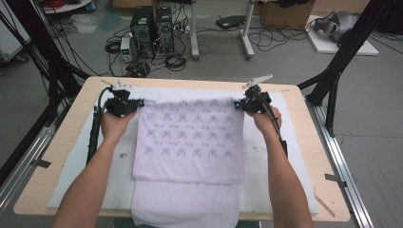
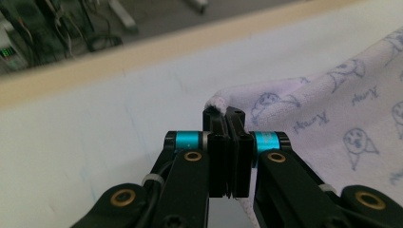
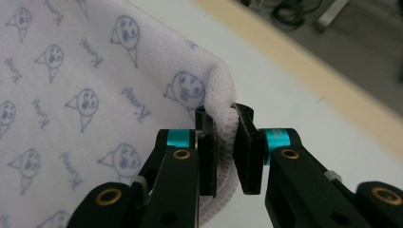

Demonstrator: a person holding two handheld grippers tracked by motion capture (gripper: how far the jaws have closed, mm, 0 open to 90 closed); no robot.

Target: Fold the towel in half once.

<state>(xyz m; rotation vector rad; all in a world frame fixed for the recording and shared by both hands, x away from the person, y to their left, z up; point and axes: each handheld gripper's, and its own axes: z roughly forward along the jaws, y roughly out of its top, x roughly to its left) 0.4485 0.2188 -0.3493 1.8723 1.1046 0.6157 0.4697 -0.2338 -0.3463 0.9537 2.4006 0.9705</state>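
Observation:
A pale pink towel [image 1: 190, 137] printed with small blue cartoon faces lies across a white mat [image 1: 81, 156] on the wooden table. Its upper layer is stretched between both grippers, and a lower layer hangs over the near table edge. My left gripper [image 1: 138, 102] is shut on the towel's far left corner. In the left gripper view the corner of the towel [image 2: 332, 109] pokes out at the tips of the left gripper [image 2: 223, 114]. My right gripper [image 1: 237, 105] is shut on the far right corner. The right gripper view shows the right gripper [image 3: 223, 111] pinching the folded towel [image 3: 95, 71] edge.
The wooden table [image 1: 62, 137] has bare margins left and right of the mat. Black frame posts [image 1: 337, 71] stand at both far corners. Computer towers [image 1: 152, 28] and loose cables [image 1: 176, 59] sit on the floor beyond the far edge.

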